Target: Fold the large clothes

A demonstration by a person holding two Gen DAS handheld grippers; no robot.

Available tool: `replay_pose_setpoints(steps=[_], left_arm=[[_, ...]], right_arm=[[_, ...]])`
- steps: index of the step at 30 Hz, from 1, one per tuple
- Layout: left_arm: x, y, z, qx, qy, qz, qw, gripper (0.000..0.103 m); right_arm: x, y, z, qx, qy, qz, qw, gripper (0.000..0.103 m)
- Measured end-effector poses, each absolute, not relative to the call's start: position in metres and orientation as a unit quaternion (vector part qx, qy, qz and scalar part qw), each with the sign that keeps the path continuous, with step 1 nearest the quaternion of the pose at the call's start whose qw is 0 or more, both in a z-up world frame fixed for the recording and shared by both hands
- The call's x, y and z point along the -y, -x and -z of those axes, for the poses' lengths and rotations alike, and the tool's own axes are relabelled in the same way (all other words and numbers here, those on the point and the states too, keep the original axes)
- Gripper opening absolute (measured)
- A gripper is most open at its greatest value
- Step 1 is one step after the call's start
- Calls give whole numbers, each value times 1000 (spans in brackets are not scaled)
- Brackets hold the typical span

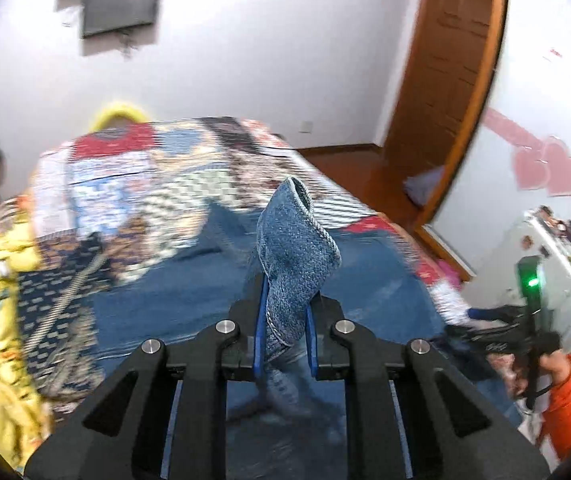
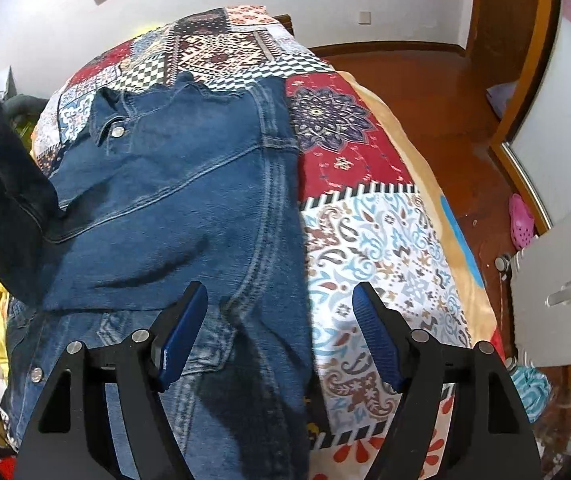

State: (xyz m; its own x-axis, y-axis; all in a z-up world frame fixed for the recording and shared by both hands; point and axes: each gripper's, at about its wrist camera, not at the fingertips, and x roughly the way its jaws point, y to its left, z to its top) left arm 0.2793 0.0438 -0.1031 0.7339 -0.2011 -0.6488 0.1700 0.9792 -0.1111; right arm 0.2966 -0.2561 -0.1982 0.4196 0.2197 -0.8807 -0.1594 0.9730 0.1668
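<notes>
Denim jacket (image 2: 173, 184) hem pinched by left fingers (image 1: 285, 312); right fingers (image 2: 377, 344) apart.

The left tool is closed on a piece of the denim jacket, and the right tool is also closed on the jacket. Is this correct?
Not quite. The left tool does grip the denim jacket, but the right tool is open: the right wrist view shows its blue pads apart above the cloth, holding nothing.

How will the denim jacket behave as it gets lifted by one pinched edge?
Probably floppy: the denim jacket droops around the left tool clamping it. Likely heavy for cloth, given thick seams and metal buttons. It should drag rather than slide on the patchwork bedspread.
</notes>
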Motion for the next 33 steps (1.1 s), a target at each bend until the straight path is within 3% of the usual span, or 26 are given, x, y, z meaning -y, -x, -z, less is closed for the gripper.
replay_pose_setpoints(steps=[14, 18, 21, 23, 33], left_arm=[[-157, -218, 222, -458, 121, 7, 881, 16], [-171, -199, 248, -491, 107, -23, 864, 16], [-180, -192, 260, -517, 101, -26, 850, 29], [-185, -189, 257, -517, 83, -36, 851, 43], [-220, -237, 206, -466, 82, -64, 878, 53]], right_arm=[[227, -289, 183, -513, 1, -118, 850, 72], [224, -287, 186, -518, 4, -119, 847, 72], [221, -288, 189, -523, 2, -120, 844, 72], [219, -290, 190, -524, 5, -118, 844, 72], [222, -323, 163, -489, -4, -121, 864, 72]])
